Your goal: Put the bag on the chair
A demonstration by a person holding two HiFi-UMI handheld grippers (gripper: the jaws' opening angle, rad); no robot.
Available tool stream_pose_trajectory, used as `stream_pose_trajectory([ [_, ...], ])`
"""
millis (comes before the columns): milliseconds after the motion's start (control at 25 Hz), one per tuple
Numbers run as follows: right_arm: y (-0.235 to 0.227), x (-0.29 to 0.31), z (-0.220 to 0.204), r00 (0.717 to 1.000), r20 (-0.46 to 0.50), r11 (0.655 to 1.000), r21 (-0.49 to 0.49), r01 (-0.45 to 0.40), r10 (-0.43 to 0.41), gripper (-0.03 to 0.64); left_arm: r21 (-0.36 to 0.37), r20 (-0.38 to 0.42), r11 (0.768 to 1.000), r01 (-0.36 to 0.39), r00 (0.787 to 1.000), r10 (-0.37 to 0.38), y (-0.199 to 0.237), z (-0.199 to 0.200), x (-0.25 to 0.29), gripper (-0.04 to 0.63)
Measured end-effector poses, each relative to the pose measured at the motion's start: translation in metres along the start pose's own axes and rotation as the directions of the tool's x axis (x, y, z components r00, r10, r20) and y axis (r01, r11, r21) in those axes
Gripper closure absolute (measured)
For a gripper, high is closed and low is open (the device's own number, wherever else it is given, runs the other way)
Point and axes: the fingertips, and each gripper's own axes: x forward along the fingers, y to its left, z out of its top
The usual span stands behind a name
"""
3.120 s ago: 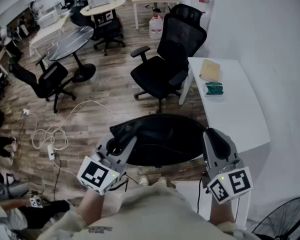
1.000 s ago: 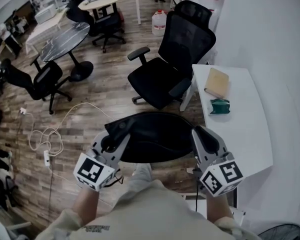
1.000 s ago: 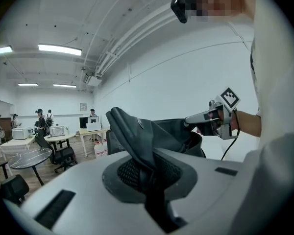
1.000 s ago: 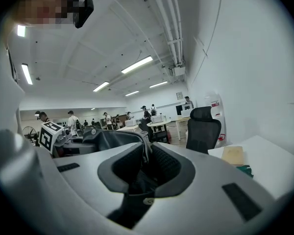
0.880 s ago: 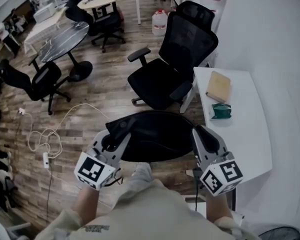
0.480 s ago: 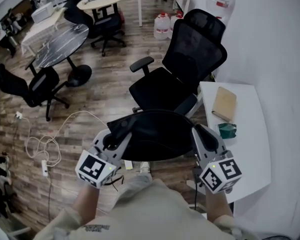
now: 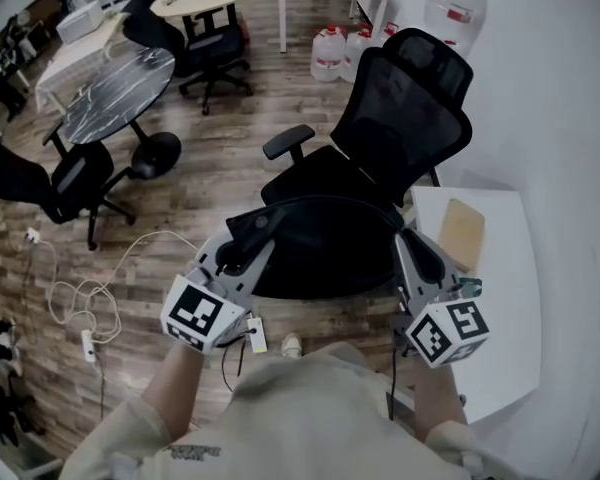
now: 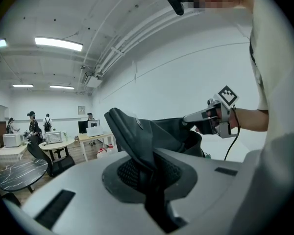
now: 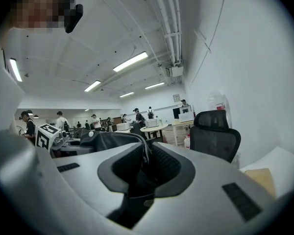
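Wood-plank floor (image 7: pixel 210 178) filled the left of the head view. A small black office chair (image 7: pixel 65 183) stood there beside a dark round marble-top table (image 7: pixel 115 93), well apart from the person.

Next came the left gripper (image 7: pixel 248 248), its marker cube nearest the camera. In the left gripper view its jaws (image 8: pixel 139 153) were clamped together on a fold of the black fabric bag (image 8: pixel 137 129), which ran up out of them.

The bag (image 7: pixel 325 243) hung stretched between the two grippers. In the head view it lay over the seat of the large black mesh office chair (image 7: pixel 405 118). Whether it touched the seat could not be told. That chair's high back and headrest rose behind the bag, and one armrest showed to the bag's upper left. Clear water jugs (image 7: pixel 330 50) sat on the floor behind the chair.

The right gripper (image 7: pixel 422 256) held the bag's other end. In the right gripper view its jaws (image 9: pixel 144 163) were pinched on a thin edge of the bag (image 9: pixel 108 140). The left gripper (image 9: pixel 63 140) was visible past the bag, and the mesh chair (image 9: pixel 214 133) stood further right.

At the far right a white table (image 7: pixel 505 308) stood against the white wall, just beside the right gripper. A flat tan notebook (image 7: pixel 463 233) lay on it.
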Motion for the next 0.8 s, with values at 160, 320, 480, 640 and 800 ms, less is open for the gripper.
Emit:
stream_pose_trajectory([
  [160,-0.031,0.036,0.018,0.999,0.047,1.000,-0.013,0.016,-0.015,0.538,0.011,0.035,1.000,0.002,0.999,-0.003,0.025,0.011,0.041,0.548],
  [320,-0.053,0.066,0.030,0.998,0.069,0.999,-0.039,0.002,0.001,0.538,0.045,0.056,0.999,-0.007,0.998,0.005,0.045,0.017,0.073,0.548],
  [480,-0.081,0.094,0.038,0.997,0.077,0.999,-0.042,-0.023,0.026,0.538,0.036,0.048,0.999,-0.027,0.999,0.025,0.062,0.019,0.108,0.548],
  [640,-0.109,0.120,0.044,0.994,0.090,0.998,-0.010,-0.058,0.058,0.538,0.020,0.030,0.998,-0.054,0.998,0.053,0.076,0.019,0.141,0.548],
  [800,-0.147,0.152,0.048,0.992,0.093,0.996,0.015,-0.087,0.086,0.538,0.019,0.009,0.997,-0.076,0.997,0.076,0.091,0.018,0.185,0.548],
])
